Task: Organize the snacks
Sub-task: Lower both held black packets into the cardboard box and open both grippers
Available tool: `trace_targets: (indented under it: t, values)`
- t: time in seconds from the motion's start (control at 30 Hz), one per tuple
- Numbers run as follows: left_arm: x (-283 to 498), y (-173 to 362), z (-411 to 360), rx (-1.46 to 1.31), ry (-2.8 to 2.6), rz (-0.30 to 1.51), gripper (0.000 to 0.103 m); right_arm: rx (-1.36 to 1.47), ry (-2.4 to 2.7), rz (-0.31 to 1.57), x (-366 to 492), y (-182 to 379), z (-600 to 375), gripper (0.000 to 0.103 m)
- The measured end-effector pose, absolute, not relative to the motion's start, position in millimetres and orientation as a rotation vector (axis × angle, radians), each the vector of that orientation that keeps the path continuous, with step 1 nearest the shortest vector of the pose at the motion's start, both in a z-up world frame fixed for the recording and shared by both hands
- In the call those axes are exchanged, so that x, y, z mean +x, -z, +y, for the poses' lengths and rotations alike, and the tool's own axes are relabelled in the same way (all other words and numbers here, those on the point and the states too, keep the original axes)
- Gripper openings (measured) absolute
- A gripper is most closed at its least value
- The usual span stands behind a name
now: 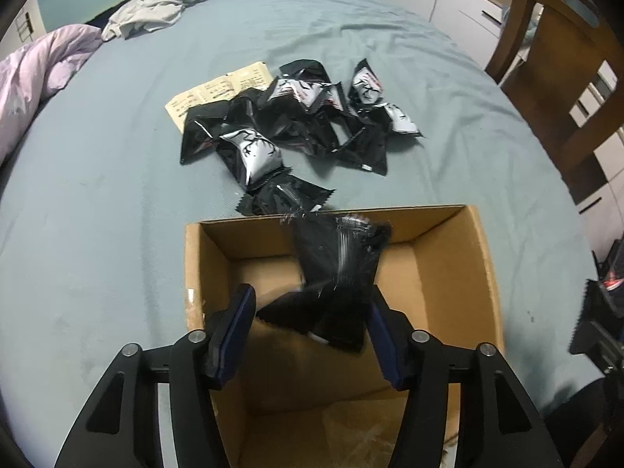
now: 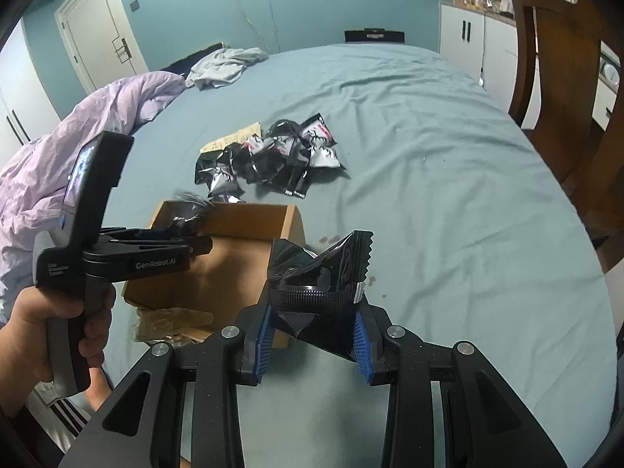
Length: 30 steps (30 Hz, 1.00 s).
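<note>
An open cardboard box [image 1: 483, 273] [image 2: 257, 214] sits on the blue-grey bed sheet. My left gripper [image 1: 310, 296] [image 2: 199, 243] hangs over it, pointing down, jaws open. A blurred black snack packet [image 1: 339, 273] [image 2: 189, 206] lies loose between its fingers above the box's inside, and the left pad [image 1: 234, 331] stands clear of it. My right gripper [image 2: 314, 312] is shut on another black packet [image 2: 319, 273], just right of the box. A pile of black and silver packets [image 1: 296, 117] [image 2: 273, 156] lies beyond the box, partly on a beige printed sheet [image 1: 218, 89] [image 2: 241, 134].
A purple quilt [image 1: 35, 74] [image 2: 78, 124] and grey clothes [image 1: 152, 11] [image 2: 226, 64] lie at the left and far side of the bed. A wooden chair [image 1: 565, 58] [image 2: 557, 78] stands on the right. A crinkled clear wrapper [image 2: 171, 319] lies against the box's near side.
</note>
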State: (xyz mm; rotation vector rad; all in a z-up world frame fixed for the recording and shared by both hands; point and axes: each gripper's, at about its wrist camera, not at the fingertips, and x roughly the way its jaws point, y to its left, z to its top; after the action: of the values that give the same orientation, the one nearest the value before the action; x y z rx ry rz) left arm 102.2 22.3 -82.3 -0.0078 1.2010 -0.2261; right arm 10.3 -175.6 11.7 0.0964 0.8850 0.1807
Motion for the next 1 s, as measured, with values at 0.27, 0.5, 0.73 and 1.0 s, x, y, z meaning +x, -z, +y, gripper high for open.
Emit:
trace_targets:
  t: [0.27,0.5,0.73,1.0]
  values:
    - [79.0,31.7,28.4,0.139,0.194,1.116,0.090,0.118,-0.223,0.902,20.1,-11.9,-166.3,0.033]
    - [61.8,-2.7,71.0,0.250,0.054,0.985,0.103,0.159,-0.329,0.997,66.6,-11.5,-134.4,0.033]
    - [79.8,3.6,106.1,0.159,0.003,1.025,0.103,0.199,-0.457,1.211,133.1,18.3,-82.0,0.033]
    - [84.6,16.6,120.2,0.147,-0.064,1.042,0.103,0.200,-0.473,1.296,160.2,59.3,-36.8,0.034]
